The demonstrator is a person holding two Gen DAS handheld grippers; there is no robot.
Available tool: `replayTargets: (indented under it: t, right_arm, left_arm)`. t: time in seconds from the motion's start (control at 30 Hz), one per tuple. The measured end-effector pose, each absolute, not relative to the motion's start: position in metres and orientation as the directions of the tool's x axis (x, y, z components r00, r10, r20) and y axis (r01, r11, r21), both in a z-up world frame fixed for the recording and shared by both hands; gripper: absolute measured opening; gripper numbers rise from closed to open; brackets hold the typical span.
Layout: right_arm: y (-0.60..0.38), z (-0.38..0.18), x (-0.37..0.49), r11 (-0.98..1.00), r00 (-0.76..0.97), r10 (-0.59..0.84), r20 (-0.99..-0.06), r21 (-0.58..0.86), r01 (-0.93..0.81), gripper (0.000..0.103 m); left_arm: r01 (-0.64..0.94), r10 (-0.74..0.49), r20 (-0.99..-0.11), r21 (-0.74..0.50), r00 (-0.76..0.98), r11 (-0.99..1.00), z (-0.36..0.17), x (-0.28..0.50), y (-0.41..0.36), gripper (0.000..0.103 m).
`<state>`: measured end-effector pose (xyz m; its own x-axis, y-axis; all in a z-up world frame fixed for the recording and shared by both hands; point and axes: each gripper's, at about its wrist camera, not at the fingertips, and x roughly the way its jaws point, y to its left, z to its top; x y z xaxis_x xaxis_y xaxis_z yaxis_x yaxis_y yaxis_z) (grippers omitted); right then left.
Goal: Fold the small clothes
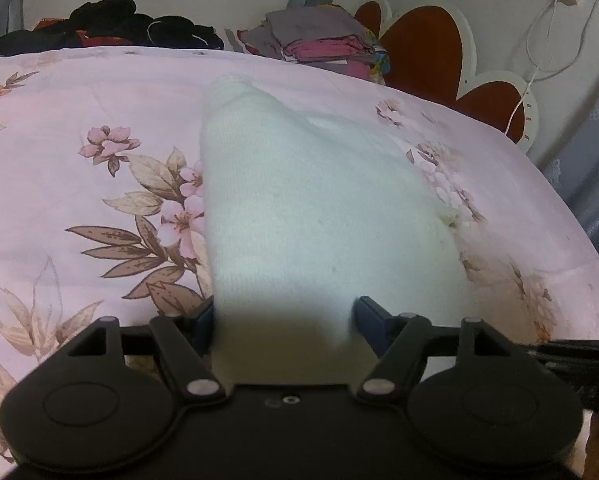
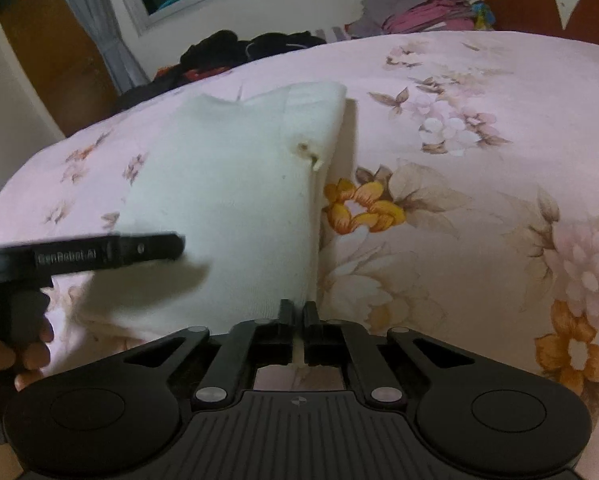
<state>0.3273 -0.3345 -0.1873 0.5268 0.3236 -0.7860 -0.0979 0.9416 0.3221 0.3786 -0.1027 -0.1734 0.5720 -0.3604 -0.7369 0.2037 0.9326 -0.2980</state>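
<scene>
A white knit garment (image 1: 299,200) lies on the bed (image 1: 59,160), on a pink sheet with printed flowers and leaves. Its near edge is raised and runs between the wide-spread jaws of the left gripper (image 1: 285,320); I cannot tell if they press it.

Only the right wrist view shows a small hole with a loose thread near the right fold of the garment (image 2: 227,200), and the orange flower (image 2: 363,208) just beside that fold. The right gripper (image 2: 298,316) has its jaws pressed almost together, pinching the near right corner of the garment. The left gripper (image 2: 155,250) comes in from the left side over the cloth, with a hand (image 2: 19,352) on its grip.

The knit looks soft and ribbed, and folded it narrows toward the far end. Right of the garment the sheet is bare and wide. Beyond it, at the far edge of the bed, there are dark clothes (image 1: 111,24) and a folded pile (image 1: 319,40).
</scene>
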Motion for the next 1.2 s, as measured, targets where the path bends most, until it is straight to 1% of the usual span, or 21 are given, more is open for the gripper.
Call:
replayTargets:
  t: [0.07,0.17,0.27,0.5,0.67,0.83,0.87,0.93,0.97,1.0,1.03,1.07,1.13,1.17,1.2]
  right_arm:
    - [-0.341,-0.178,0.329,0.937,0.547,0.328,-0.77,0.34,-0.083,0.002]
    - [-0.351,-0.164,0.339,0.924,0.591,0.334,-0.735,0.378,-0.052,0.002]
    - [-0.36,-0.156,0.36,0.908,0.618,0.339,-0.71,0.419,-0.017,0.003]
    - [-0.368,-0.162,0.424,0.854,0.638,0.378,-0.67,0.519,0.039,0.003]
    - [-0.364,-0.174,0.462,0.854,0.651,0.353,-0.672,0.515,0.068,0.003]
    - [-0.364,-0.192,0.49,0.863,0.646,0.319,-0.693,0.495,0.105,0.004]
    - [-0.365,-0.194,0.493,0.863,0.649,0.313,-0.693,0.493,0.111,0.007]
    - [-0.365,-0.197,0.496,0.87,0.661,0.286,-0.694,0.477,0.125,0.049]
    - [-0.365,-0.196,0.496,0.876,0.676,0.268,-0.686,0.465,0.124,0.08]
    - [-0.364,-0.195,0.495,0.884,0.692,0.271,-0.669,0.458,0.097,0.081]
    - [-0.362,-0.194,0.498,0.887,0.686,0.281,-0.671,0.454,0.081,0.081]
    - [-0.361,-0.195,0.501,0.886,0.678,0.291,-0.675,0.457,0.074,0.081]
    - [-0.36,-0.198,0.507,0.887,0.678,0.288,-0.676,0.455,0.077,0.08]
    - [-0.359,-0.201,0.511,0.89,0.671,0.288,-0.683,0.45,0.075,0.074]
    - [-0.358,-0.205,0.516,0.888,0.658,0.302,-0.69,0.454,0.069,0.06]
  left_arm:
    - [0.201,-0.363,-0.737,-0.303,0.571,0.931,-0.167,0.38,-0.1,0.072]
    - [0.212,-0.382,-0.717,-0.32,0.583,0.923,-0.153,0.383,-0.094,0.077]
    - [0.206,-0.388,-0.7,-0.333,0.599,0.92,-0.14,0.393,-0.09,0.077]
    - [0.167,-0.373,-0.667,-0.353,0.645,0.92,-0.127,0.436,-0.086,0.078]
    - [0.135,-0.353,-0.663,-0.357,0.66,0.924,-0.134,0.47,-0.088,0.078]
    - [0.066,-0.347,-0.682,-0.402,0.645,0.913,-0.152,0.502,-0.082,0.077]
    - [0.058,-0.348,-0.683,-0.409,0.642,0.911,-0.155,0.506,-0.081,0.077]
    - [0.045,-0.342,-0.686,-0.412,0.642,0.91,-0.16,0.512,-0.077,0.077]
    - [0.038,-0.341,-0.691,-0.414,0.638,0.91,-0.164,0.514,-0.075,0.076]
    - [0.035,-0.344,-0.698,-0.417,0.628,0.908,-0.168,0.516,-0.073,0.074]
    - [0.032,-0.352,-0.704,-0.425,0.617,0.905,-0.173,0.518,-0.072,0.074]
    - [0.025,-0.362,-0.707,-0.439,0.607,0.898,-0.178,0.519,-0.07,0.076]
    - [0.015,-0.372,-0.701,-0.459,0.609,0.888,-0.182,0.52,-0.067,0.077]
    - [0.016,-0.372,-0.698,-0.46,0.611,0.888,-0.182,0.522,-0.066,0.077]
    - [0.02,-0.371,-0.697,-0.456,0.614,0.89,-0.181,0.523,-0.067,0.076]
